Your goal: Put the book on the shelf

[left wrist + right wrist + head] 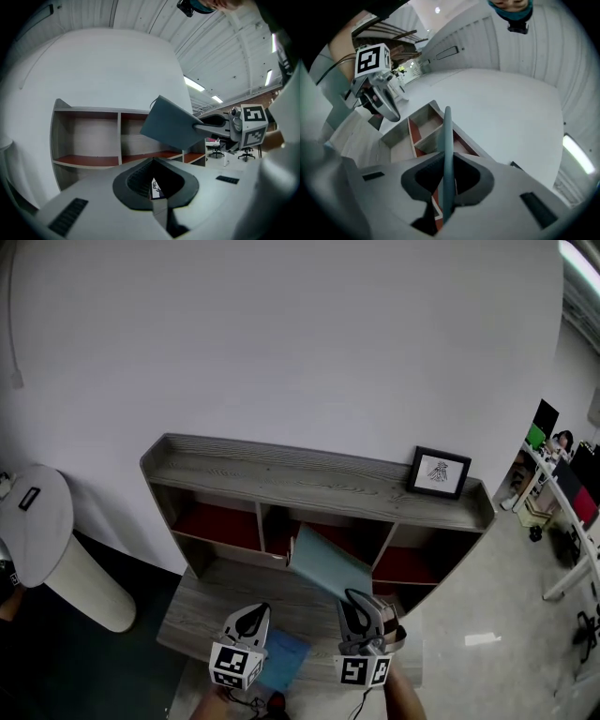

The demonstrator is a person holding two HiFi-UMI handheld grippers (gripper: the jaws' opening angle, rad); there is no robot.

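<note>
Right jaws: the right gripper is clamped on the lower edge of the book, which stands edge-on between the pads.
Book: grey-blue and tilted, held in the air just in front of the shelf's middle compartment; it is not yet on the shelf.
Left jaws: the left gripper has them drawn together with nothing held.
Left gripper's place: over the lower board, beside the right gripper.
Blue item: lies flat on the board by the left gripper.
Picture frame: stands at the right end of the shelf top.
</note>
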